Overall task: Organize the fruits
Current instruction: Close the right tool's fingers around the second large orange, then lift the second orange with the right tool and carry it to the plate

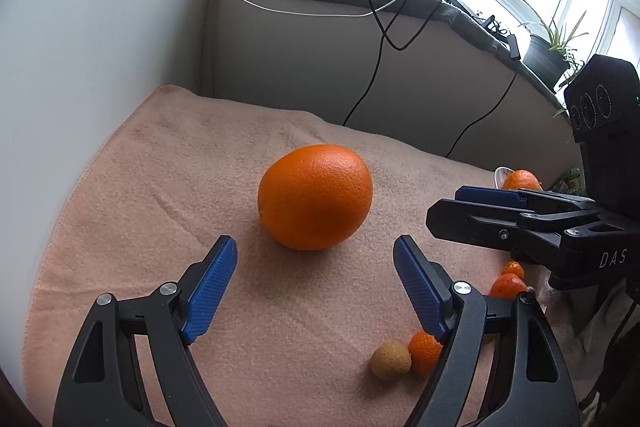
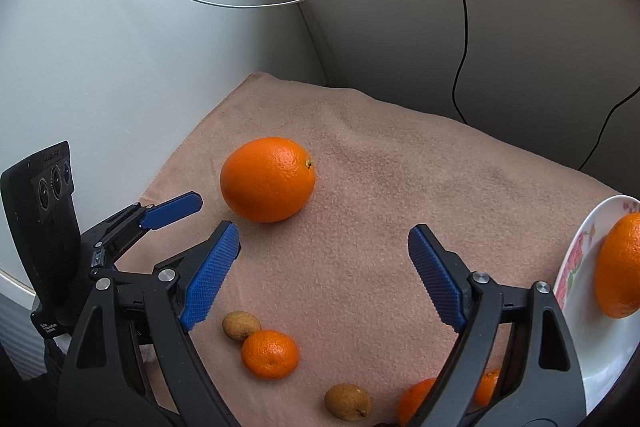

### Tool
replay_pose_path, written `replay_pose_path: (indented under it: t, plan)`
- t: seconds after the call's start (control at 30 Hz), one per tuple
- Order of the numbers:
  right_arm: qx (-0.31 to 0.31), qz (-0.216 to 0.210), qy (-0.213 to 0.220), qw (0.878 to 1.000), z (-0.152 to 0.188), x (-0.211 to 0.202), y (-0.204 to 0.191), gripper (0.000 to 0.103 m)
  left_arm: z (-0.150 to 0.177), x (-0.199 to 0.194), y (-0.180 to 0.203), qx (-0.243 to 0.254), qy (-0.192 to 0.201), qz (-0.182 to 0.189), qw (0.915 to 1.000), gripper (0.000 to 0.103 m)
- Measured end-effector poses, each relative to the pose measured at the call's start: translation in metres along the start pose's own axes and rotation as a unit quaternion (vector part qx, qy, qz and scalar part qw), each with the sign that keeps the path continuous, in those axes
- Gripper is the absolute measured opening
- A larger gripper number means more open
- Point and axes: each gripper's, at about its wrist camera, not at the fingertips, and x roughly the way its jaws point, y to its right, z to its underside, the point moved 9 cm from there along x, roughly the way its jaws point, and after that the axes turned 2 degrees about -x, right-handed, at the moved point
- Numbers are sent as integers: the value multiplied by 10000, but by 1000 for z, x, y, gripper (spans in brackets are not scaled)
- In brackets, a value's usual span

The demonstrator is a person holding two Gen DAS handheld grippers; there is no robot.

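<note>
A large orange [image 1: 315, 197] is sitting on the peach towel [image 1: 160, 187] covering the worktop, just ahead of the left gripper [image 1: 315, 283], whose blue fingers [image 1: 212, 291] are standing apart with nothing between them. The right gripper [image 2: 324, 275] is hovering nearby, its fingers [image 2: 210, 275] also spread wide and empty. Beside it, a white plate [image 2: 580, 267] is holding 1 orange, while small tangerines [image 2: 270, 353] and tan round fruits [image 2: 241, 325] are lying on the towel.

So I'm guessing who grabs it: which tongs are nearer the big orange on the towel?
Left. The left tongs face the big orange squarely, open, just short of it. The right tongs hang open farther back, with it off to their left.
</note>
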Motion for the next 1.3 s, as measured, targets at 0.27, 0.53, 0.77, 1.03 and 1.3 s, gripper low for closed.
replay_pose_path:
  t: [0.27, 0.53, 0.77, 1.03, 1.3]
  plan:
    - [241, -294, -196, 9991, -12, 29, -6, 89, -1, 11, -5, -62, -156, 165, 9997, 81]
    - [225, -390, -360, 9983, -20, 52, -16, 89, -4, 21, -5, -118, -252, 281, 9992, 81]
    - [234, -546, -421, 9973, -25, 66, -26, 89, -3, 24, -7, -150, -318, 354, 9988, 81]
    - [282, -760, -519, 9954, -23, 76, -33, 83, -6, 26, -12, -152, -386, 406, 9983, 76]
    - [268, -762, -518, 9954, -21, 73, -37, 78, -4, 21, -17, -155, -355, 347, 9986, 71]
